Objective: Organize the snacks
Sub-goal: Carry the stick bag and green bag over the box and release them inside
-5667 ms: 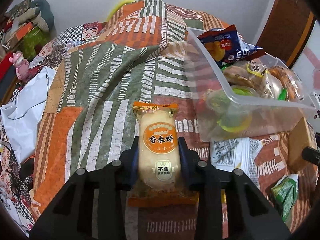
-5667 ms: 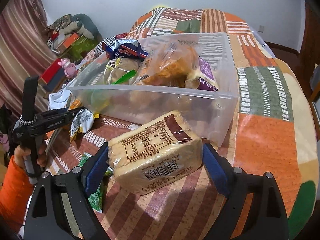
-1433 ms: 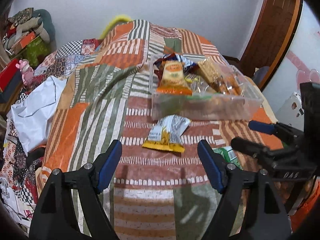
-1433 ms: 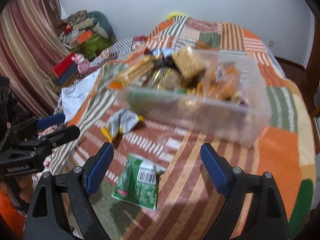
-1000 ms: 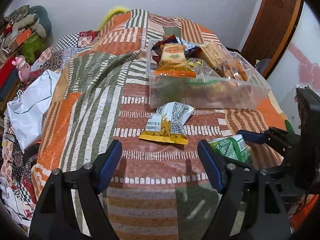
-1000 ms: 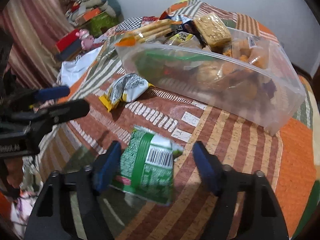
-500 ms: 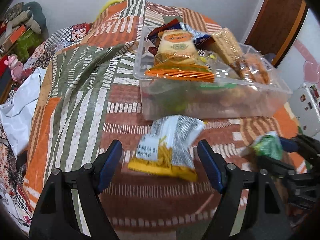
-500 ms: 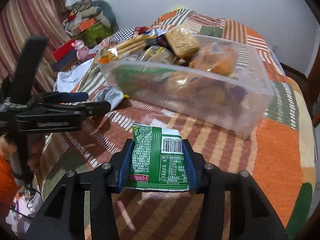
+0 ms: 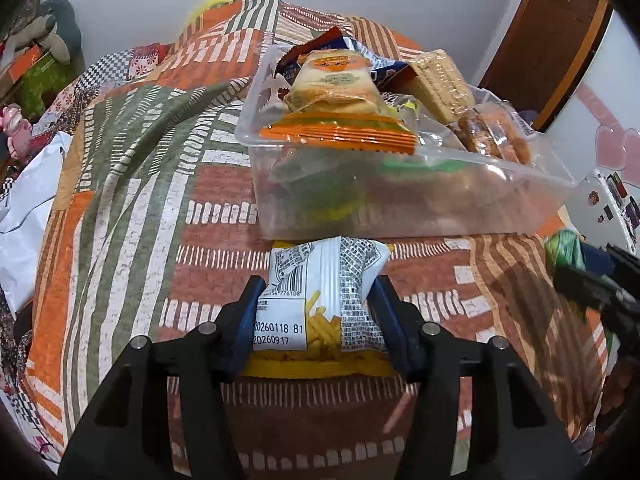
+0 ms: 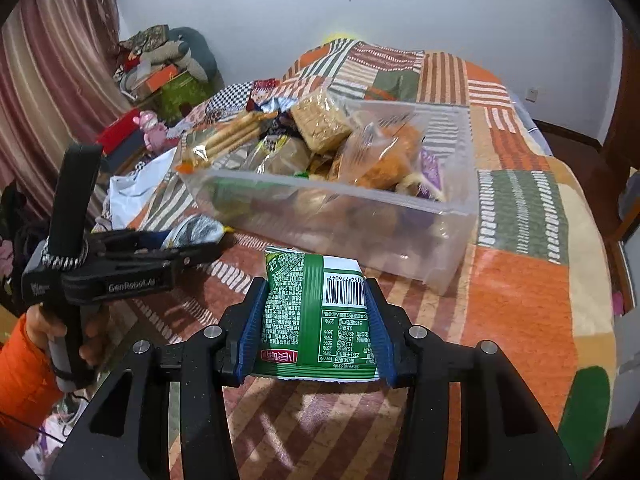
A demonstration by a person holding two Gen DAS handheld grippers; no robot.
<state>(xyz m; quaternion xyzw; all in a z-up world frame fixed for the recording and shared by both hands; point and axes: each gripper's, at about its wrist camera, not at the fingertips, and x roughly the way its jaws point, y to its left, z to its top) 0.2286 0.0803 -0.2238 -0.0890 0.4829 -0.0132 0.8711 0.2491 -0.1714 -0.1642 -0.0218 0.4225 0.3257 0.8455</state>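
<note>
Left gripper has just closed its blue pads onto a white-and-yellow fries packet, which lies on the patchwork bedspread right at the near wall of the clear plastic bin; you can read 20260118 81 and 20260917 plus a barcode, the rest is too small. Right gripper is clamped on a green snack bag with a barcode and a nutrition table printed upside down, brand unreadable. From the right wrist view the other tool's side reads GenRobot.AI, held by a hand in an orange sleeve. The bin is heaped with wrapped snacks, the lower ones blurred through the wall.
</note>
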